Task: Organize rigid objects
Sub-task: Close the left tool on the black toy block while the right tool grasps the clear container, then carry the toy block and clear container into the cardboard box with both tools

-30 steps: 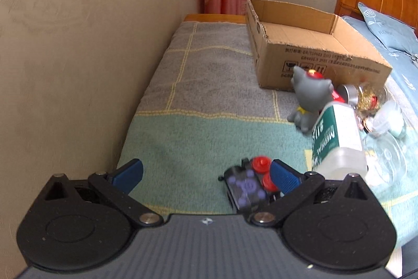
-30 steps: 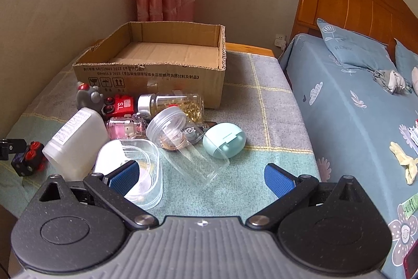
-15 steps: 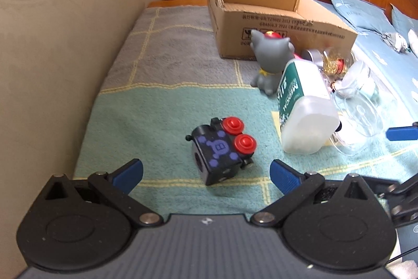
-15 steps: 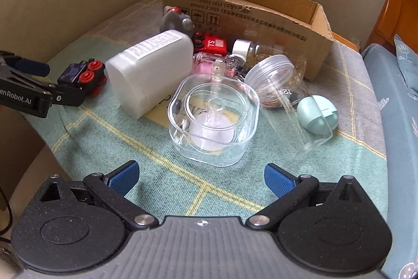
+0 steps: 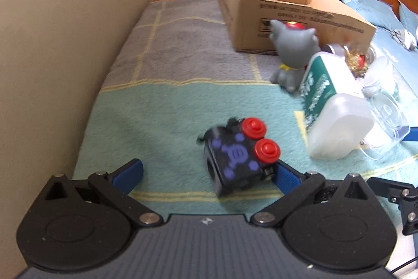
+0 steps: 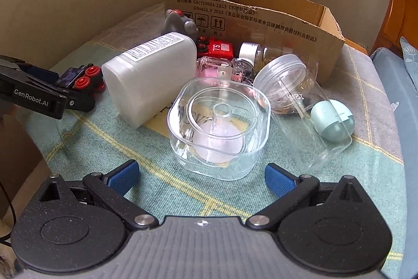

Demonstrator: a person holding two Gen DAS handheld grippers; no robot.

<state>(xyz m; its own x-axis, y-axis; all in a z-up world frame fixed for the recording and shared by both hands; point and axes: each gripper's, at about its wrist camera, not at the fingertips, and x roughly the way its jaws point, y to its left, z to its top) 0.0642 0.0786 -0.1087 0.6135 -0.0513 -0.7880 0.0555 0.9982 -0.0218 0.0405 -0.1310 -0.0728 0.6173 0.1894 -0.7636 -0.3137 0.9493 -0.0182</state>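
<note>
**Both tools lined up on their first picks**

The left tool (image 5: 207, 170) stood wide apart and low over the blanket (image 5: 162, 106), with the black toy cube (image 5: 236, 156) between its pads but far over to the right. The right pad looked to be touching or almost touching the cube, while the left pad was well clear. A good grasp probably called for sliding the tool a little right, so the cube sat centred, and closing on its flat black sides, not on the red buttons, which might roll it.

The right tool (image 6: 201, 173) was also spread wide, holding nothing, level and aimed at the clear square dish (image 6: 219, 127) just ahead of its pads. That dish looked slippery, so its walls should go well in between the pads before closing.

The cardboard box (image 6: 261, 17) stood open at the far side, behind the white bottle (image 6: 149, 75) and the lying clear jar (image 6: 295, 98), as the likely destination.
</note>
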